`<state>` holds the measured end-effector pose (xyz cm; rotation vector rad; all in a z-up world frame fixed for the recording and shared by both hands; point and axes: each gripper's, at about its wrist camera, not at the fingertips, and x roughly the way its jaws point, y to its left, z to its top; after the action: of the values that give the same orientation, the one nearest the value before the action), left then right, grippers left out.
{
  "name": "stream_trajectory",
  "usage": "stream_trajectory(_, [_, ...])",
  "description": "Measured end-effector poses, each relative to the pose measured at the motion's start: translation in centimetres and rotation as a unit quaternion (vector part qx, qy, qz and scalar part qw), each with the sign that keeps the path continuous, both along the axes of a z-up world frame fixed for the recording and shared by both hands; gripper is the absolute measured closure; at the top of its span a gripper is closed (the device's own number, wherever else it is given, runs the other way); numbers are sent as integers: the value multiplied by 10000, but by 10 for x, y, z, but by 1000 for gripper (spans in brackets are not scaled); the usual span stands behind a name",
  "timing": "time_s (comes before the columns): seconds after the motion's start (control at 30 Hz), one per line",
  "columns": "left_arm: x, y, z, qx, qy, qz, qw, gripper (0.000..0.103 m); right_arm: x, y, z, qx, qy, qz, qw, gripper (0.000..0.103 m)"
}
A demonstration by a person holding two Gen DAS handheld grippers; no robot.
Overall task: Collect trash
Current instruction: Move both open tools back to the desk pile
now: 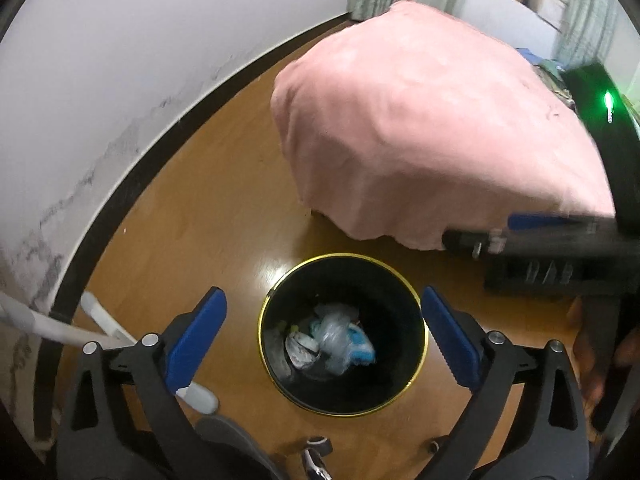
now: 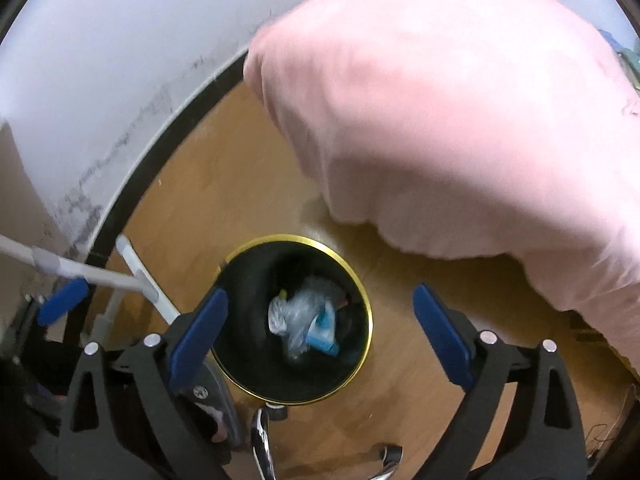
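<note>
A black round bin [image 1: 404, 372] with a gold rim stands on the wooden floor. Crumpled clear plastic and a blue wrapper [image 1: 336, 340] lie at its bottom. My left gripper [image 1: 324, 344] hangs open and empty above the bin, its blue pads to either side of the opening. In the right wrist view the bin [image 2: 248, 344] sits below and between the fingers, with the same trash [image 2: 308, 320] inside. My right gripper [image 2: 320, 336] is open and empty. The other gripper shows at the right edge of the left wrist view [image 1: 540, 236].
A pink blanket [image 1: 420, 120] covers a bed or low table just behind the bin. A white wall with a black baseboard [image 1: 132, 184] curves along the left. A white rod frame [image 2: 120, 276] stands on the floor left of the bin.
</note>
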<state>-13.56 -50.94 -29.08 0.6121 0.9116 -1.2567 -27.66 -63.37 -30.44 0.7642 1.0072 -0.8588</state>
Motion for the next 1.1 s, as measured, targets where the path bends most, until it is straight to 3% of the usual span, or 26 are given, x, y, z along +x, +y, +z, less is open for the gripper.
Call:
stream_trajectory(0.13, [-7, 6, 45, -205, 96, -66, 9997, 8, -17, -6, 52, -326, -75, 8, 9994, 12])
stream_trajectory(0.33, [-10, 55, 168, -960, -47, -195, 9952, 8, -22, 13, 147, -1012, -503, 215, 9934, 11])
stream_trajectory(0.43, [4, 101, 222, -1196, -394, 56, 9920, 8, 9, 44, 196, -1360, -836, 675, 9849, 11])
stream_trajectory(0.6, [62, 192, 266, -1258, -1096, 890, 9820, 8, 94, 106, 248, -1590, -1424, 1822, 9598, 10])
stream_trajectory(0.7, [118, 258, 273, -1105, -1379, 1665, 9701, 8, 165, 163, 266, -1537, -1718, 2875, 9296, 10])
stream_trajectory(0.83, [195, 361, 270, -754, -1705, 2837, 9406, 8, 253, 244, 273, -1445, -1826, 4131, 8804, 11])
stream_trajectory(0.9, [222, 404, 268, -637, -1691, 3262, 9278, 8, 290, 279, 274, -1366, -1826, 4581, 8592, 11])
stream_trajectory(0.93, [238, 432, 265, -593, -1659, 3516, 9194, 8, 314, 303, 274, -1325, -1829, 4893, 8424, 11])
stream_trajectory(1.03, [265, 484, 259, -482, -1590, 3928, 9045, 8, 364, 357, 274, -1265, -1762, 5518, 8053, 10])
stream_trajectory(1.1, [275, 505, 256, -411, -1590, 4018, 9009, 8, 393, 386, 271, -1195, -1702, 5850, 7839, 11])
